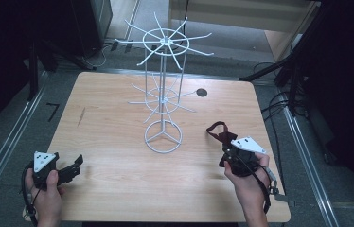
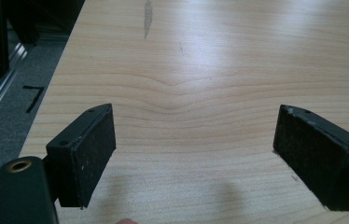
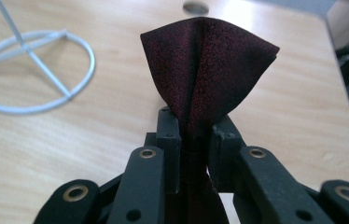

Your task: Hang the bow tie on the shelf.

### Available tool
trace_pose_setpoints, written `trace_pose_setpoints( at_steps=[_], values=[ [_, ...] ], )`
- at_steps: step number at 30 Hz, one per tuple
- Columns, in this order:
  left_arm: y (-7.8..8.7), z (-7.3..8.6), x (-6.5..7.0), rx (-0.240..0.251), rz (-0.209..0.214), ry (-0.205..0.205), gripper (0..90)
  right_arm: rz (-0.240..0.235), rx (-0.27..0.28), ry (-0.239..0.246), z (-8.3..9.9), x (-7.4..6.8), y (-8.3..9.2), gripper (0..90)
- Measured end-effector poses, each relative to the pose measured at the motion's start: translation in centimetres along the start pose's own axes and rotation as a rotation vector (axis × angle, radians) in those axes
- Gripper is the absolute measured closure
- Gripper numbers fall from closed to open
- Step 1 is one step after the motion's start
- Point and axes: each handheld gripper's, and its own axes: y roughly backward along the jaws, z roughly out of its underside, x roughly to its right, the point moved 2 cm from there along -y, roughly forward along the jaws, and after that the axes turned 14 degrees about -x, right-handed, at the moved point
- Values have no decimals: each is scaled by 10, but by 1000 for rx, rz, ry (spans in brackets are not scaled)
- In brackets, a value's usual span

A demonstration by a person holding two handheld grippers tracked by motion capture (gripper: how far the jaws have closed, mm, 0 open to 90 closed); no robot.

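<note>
Dark-red patterned fabric, a bow tie (image 3: 207, 65) by its fanned wing and the strap loop trailing behind it in the high view, is pinched at its middle between the jaws of the right tongs (image 3: 195, 140), which are clenched on it just above the right-hand part of the wooden table (image 1: 118, 179). The left tongs (image 2: 193, 154) rest near the table's front left corner, released, jaws spread wide with nothing but bare wood between them. A white wire display rack (image 1: 164, 85) stands at mid-table, two tiers of radiating hooks over a ring base, every hook bare. No box, tray or bin is in sight; the rack is the only thing that could hold anything, and it holds nothing. My guess is that the tie is meant for one of those hooks, and the risks follow from that: the grip sits on slippery bunched cloth, so a tug or a snag on a prong could pull it loose; the strap might catch the wrong hook or tangle; and the rack looks light and tall, so a sideways push from the tongs could tip it or spin the tiers away
</note>
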Motion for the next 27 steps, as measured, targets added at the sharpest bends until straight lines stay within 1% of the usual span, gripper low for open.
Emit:
trace_pose_setpoints(
  at_steps=[3, 5, 6, 7, 8, 9, 11, 14, 16, 21, 22, 23, 24, 27],
  values=[
    [0, 0, 0, 0, 0, 0, 138, 19, 79, 9, 1, 0, 3, 784],
    [0, 0, 0, 0, 1, 0, 138, 14, 122, 14, 1, 1, 5, 783],
    [0, 0, 0, 0, 1, 1, 138, 13, 150, 8, 1, 1, 6, 783],
    [0, 0, 0, 0, 1, 0, 138, 14, 161, 10, 1, 1, 7, 783],
    [0, 0, 0, 0, 1, 0, 138, 15, 189, 17, 1, 1, 8, 783],
    [0, 0, 0, 0, 1, 0, 138, 18, 203, 20, 1, 1, 9, 783],
    [0, 0, 0, 0, 2, 0, 138, 23, 260, 36, 1, 0, 12, 783],
    [0, 0, 0, 1, 0, 0, 138, 31, 309, 52, 0, -1, 16, 783],
    [0, 0, 0, 1, 1, 0, 138, 24, 336, 57, 0, -3, 18, 783],
    [0, 0, 0, 0, 1, -1, 138, 29, 418, 73, 0, -5, 22, 782],
    [1, 0, 0, 0, 1, -1, 138, 23, 441, 77, 0, -6, 22, 782],
    [1, 0, 0, 1, 0, -2, 139, 20, 453, 76, 0, -6, 23, 781],
    [1, 0, 0, 1, 0, -3, 139, 5, 476, 71, -1, -6, 24, 781],
    [1, 0, 0, 3, -3, -6, 139, -6, 510, 65, -1, -6, 27, 781]
  ],
)
